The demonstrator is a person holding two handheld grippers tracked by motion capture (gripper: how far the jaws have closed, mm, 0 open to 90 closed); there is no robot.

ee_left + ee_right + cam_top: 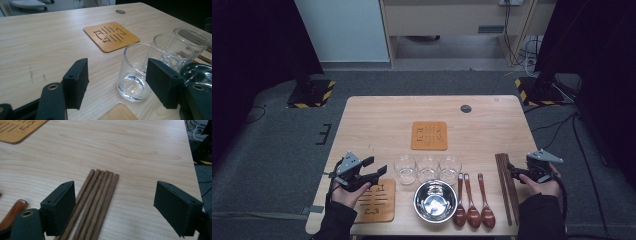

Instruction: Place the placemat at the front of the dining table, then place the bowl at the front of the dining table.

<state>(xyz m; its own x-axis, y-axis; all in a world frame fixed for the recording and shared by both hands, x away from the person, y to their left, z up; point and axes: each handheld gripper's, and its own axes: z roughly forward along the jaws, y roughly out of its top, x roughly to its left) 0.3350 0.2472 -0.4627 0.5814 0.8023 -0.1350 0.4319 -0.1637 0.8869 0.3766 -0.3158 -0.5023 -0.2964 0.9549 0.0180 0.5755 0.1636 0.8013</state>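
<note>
My left gripper (373, 170) (117, 73) stands open at the table's front left, over a wooden coaster (376, 201). It points at the nearest of three clear glasses (405, 169) (133, 72), which stands just ahead of the jaws, untouched. My right gripper (513, 173) (115, 195) is open low over a bundle of dark wooden chopsticks (507, 187) (97, 195) at the front right. The sticks lie flat between its jaws, close to the left jaw, and the pads do not press on them.
A steel bowl (435, 201) (197, 73) sits at the front centre, with three brown spoons (473, 207) to its right. A second coaster (429, 135) (111, 36) lies mid-table. The table's right edge (192, 165) runs close to the chopsticks.
</note>
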